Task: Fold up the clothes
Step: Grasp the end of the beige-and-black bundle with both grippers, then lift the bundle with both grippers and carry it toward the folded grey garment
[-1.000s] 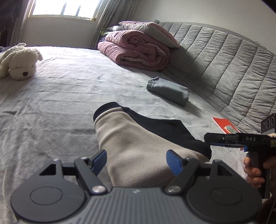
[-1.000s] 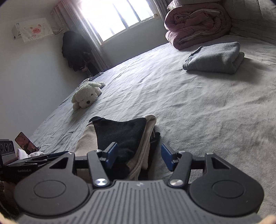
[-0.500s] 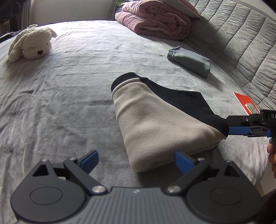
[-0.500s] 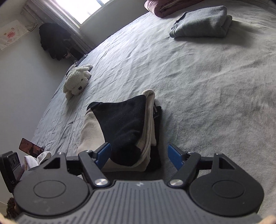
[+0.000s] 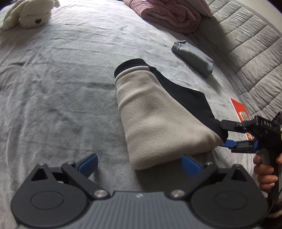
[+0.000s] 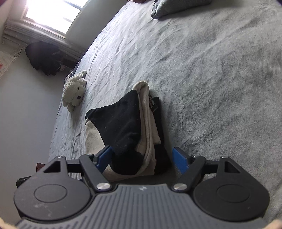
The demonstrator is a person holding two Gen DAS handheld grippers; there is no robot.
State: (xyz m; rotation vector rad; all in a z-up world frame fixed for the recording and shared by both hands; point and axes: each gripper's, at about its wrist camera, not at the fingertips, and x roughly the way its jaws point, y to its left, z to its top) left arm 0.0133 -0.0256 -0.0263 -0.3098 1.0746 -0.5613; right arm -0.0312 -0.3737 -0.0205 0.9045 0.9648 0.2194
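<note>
Beige-and-black fleece garment point(image 5: 158, 126) folded compact on bed point(image 5: 61, 88), right hand-held gripper point(image 6: 142, 158) gaping around its corner, left hand-held gripper point(image 5: 139, 164) spread empty; next, perhaps pinching and stacking.

The pink quilt point(image 5: 169, 14) and the plush dog point(image 5: 28, 14) ran off the top edge of the left view, and the red booklet point(image 5: 240, 112) lay partly behind the right gripper point(image 5: 224, 134). In the right view the grey folded garment point(image 6: 176, 7) was cut by the top edge, and the label point(image 6: 152, 104) on the beige-and-black garment point(image 6: 130, 126) was too small to read.
</note>
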